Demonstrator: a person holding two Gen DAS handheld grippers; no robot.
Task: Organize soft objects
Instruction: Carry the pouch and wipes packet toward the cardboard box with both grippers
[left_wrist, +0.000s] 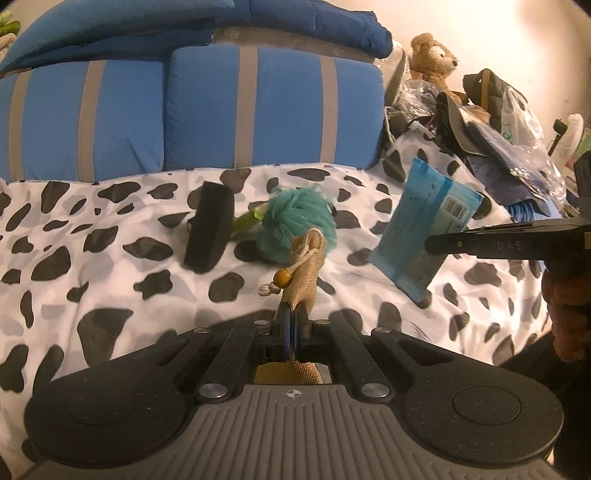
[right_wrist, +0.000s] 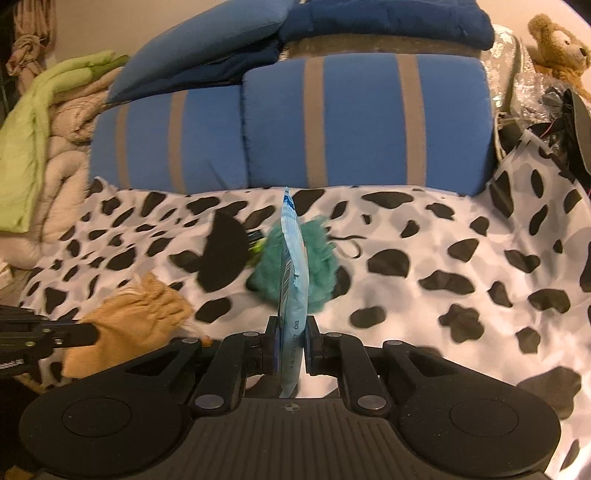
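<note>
My left gripper (left_wrist: 293, 314) is shut on a tan burlap pouch (left_wrist: 304, 273) with a wooden bead and cord, held above the cow-print bedspread (left_wrist: 110, 280). It shows at the lower left of the right wrist view (right_wrist: 136, 317). My right gripper (right_wrist: 291, 332) is shut on a blue soft packet (right_wrist: 294, 266), seen edge-on; the left wrist view shows its flat face (left_wrist: 421, 225). A teal bath pouf (left_wrist: 299, 218) and a black sponge block (left_wrist: 208, 232) lie on the bedspread beyond both grippers.
Blue cushions with grey stripes (left_wrist: 258, 107) stand behind the bedspread, with dark blue bedding on top. A teddy bear (left_wrist: 434, 55) and a pile of bags (left_wrist: 498, 122) sit at the right. Green and beige blankets (right_wrist: 40, 140) lie at the left.
</note>
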